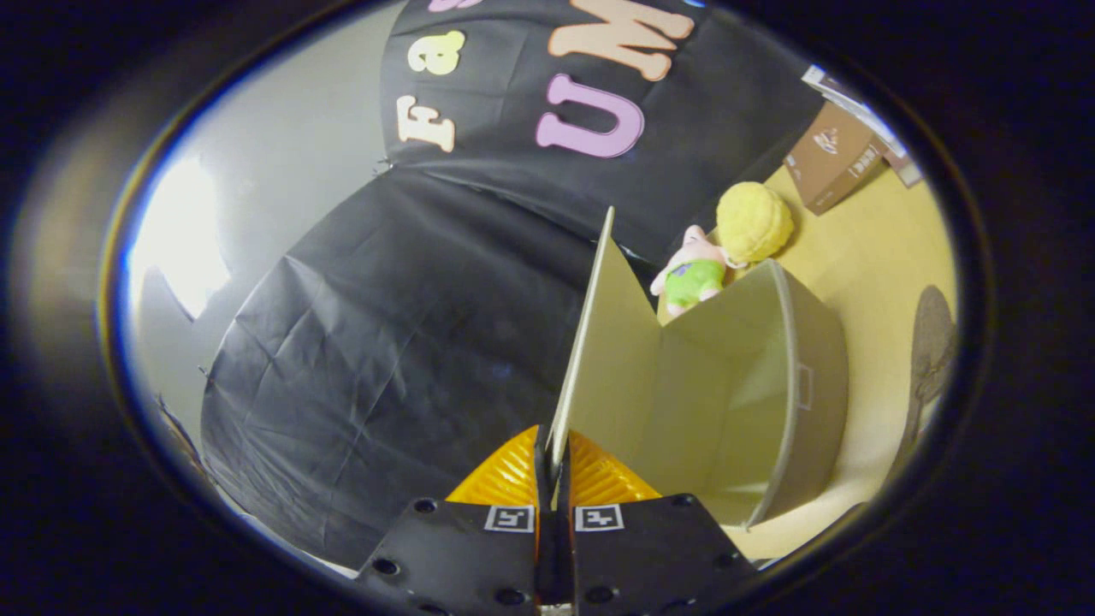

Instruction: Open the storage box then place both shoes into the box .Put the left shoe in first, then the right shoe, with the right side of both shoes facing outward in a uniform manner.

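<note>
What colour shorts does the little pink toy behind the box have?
Green, seen in the gripper view on the pink plush toy beyond the open grey storage box.

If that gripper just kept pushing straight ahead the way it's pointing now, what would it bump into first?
Nothing new at first: the gripper is already shut on the edge of the storage box's raised lid, which runs ahead from between the fingers. Beyond the lid probably comes the black cloth wall, though depth is hard to judge.

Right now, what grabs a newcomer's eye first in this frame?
The gripper, jaws shut on the edge of the pale grey storage box lid, raised upright. Beside it, the open grey fabric box on the yellow floor. Beyond the box: a pink plush toy and a yellow fuzzy ball.
</note>
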The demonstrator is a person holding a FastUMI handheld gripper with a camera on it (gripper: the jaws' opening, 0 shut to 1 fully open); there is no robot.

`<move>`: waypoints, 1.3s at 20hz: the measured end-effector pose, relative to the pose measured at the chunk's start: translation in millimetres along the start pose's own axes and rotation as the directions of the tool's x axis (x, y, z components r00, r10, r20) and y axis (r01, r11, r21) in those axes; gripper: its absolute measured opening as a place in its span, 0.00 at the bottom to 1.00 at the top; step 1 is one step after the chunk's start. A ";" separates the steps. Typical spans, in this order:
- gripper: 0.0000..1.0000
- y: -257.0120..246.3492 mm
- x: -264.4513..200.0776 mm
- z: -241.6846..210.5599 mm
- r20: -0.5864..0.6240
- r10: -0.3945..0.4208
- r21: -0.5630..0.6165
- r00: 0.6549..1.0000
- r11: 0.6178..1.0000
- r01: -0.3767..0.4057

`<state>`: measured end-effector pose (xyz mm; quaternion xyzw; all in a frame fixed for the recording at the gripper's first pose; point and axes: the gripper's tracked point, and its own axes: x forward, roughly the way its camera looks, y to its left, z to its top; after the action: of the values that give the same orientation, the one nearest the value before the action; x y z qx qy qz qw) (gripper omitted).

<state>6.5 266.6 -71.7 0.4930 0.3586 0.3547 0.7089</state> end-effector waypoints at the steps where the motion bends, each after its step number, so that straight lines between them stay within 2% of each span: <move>1: 0.03 8.1 9.4 -0.6 -0.007 0.003 -0.013 1.000 1.000 -0.003; 12: 0.04 68.7 111.7 -42.2 -0.091 -0.023 -0.101 0.996 0.995 0.014; 20: 0.07 72.5 180.4 -92.3 -0.161 -0.071 -0.164 0.984 0.985 0.044; 26: 0.13 55.8 219.4 -133.0 -0.215 -0.158 -0.262 0.964 0.960 0.099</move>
<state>-8.1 528.3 -87.4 0.3303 0.4237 0.4055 0.7396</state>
